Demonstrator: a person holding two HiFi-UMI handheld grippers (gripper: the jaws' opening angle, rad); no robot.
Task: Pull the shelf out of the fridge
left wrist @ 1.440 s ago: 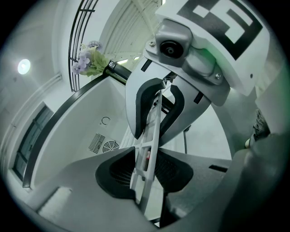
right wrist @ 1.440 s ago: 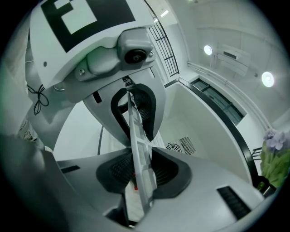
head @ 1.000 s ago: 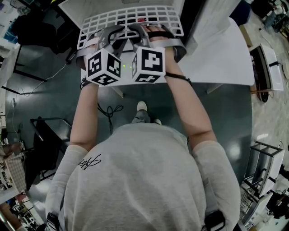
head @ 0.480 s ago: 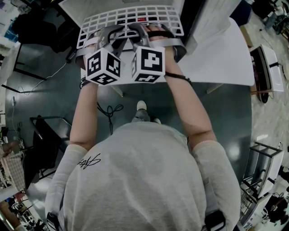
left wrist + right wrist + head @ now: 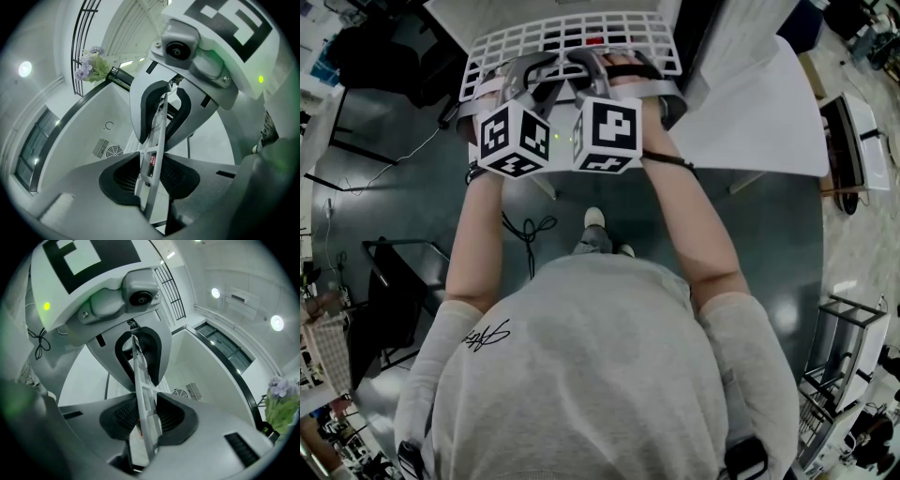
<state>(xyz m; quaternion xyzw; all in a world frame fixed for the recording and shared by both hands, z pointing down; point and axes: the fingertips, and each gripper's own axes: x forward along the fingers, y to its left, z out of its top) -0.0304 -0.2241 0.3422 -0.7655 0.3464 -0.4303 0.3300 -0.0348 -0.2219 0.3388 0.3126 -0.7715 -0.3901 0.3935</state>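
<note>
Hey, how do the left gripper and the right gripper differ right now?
The left gripper clamps the white grid plastic shelf left of the right gripper. The left gripper's marker cube sits corner-on; the right gripper's marker cube sits squarer. Both are shut on the shelf's front edge.

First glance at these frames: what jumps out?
The white grid shelf at the top of the head view, with the left tongs and right tongs clamped side by side on its front edge. Next, the black-and-white marker cubes just below it, and a purple flower bunch at the left gripper view's upper left.
</note>
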